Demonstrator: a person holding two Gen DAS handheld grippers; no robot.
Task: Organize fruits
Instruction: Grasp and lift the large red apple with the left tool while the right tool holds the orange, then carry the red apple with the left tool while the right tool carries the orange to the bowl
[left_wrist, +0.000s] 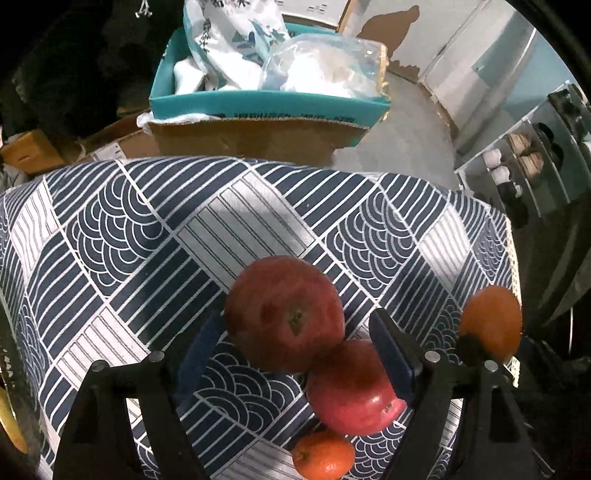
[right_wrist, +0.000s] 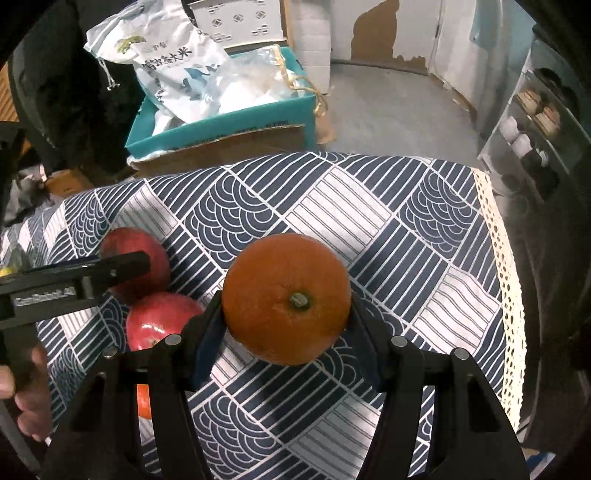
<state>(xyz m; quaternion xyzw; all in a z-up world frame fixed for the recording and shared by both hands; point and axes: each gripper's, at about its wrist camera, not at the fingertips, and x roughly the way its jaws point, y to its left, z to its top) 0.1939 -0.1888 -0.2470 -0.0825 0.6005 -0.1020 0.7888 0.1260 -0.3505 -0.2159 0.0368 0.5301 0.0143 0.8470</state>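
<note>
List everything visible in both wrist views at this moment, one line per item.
apples: 2, red, touching, on the cloth between the left gripper's fingers
large orange: 1, orange, gripped by the right gripper
small orange: 1, orange, nearest, beside the nearer apple
tablecloth: 1, navy and white patterned, lace edge on right
teal box: 1, behind the table, holding white bags
shoe rack: 1, far right
left gripper: black, open around the apples
right gripper: black, shut on the large orange
</note>
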